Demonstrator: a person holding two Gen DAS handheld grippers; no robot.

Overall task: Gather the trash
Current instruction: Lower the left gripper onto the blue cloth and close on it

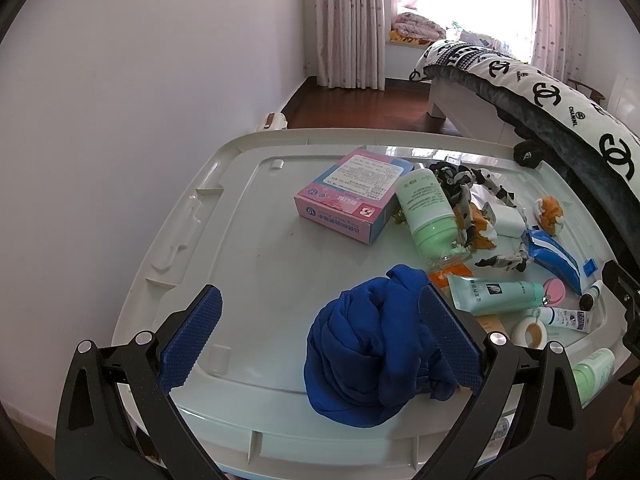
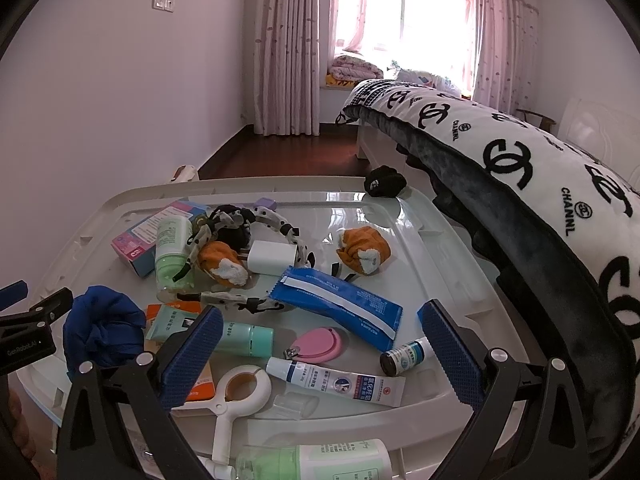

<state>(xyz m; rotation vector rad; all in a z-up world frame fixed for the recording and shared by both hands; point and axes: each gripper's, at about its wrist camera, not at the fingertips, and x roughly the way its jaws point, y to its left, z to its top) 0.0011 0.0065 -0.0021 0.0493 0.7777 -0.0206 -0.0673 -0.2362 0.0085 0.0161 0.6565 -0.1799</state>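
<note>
A white plastic bin lid point(image 1: 248, 264) point(image 2: 432, 264) holds a clutter of small items. A crumpled blue cloth point(image 1: 372, 352) point(image 2: 102, 330) lies at its near edge. My left gripper point(image 1: 320, 336) is open, its blue pads on either side of the cloth and above it. My right gripper point(image 2: 320, 356) is open and empty over a white ointment tube point(image 2: 344, 382), a pink nail clipper case point(image 2: 320, 344) and a small brown vial point(image 2: 400, 356). A blue wipes packet point(image 2: 340, 304) point(image 1: 554, 254) lies just beyond them.
Also on the lid: a pink box point(image 1: 352, 196), green bottles point(image 1: 428, 216) point(image 2: 320, 460), a teal tube point(image 1: 492, 294), a white charger point(image 2: 272, 258), orange socks point(image 2: 364, 250), a spotted headband point(image 2: 276, 220), a tape dispenser point(image 2: 240, 392). A bed with a logo blanket point(image 2: 520, 168) stands close on the right.
</note>
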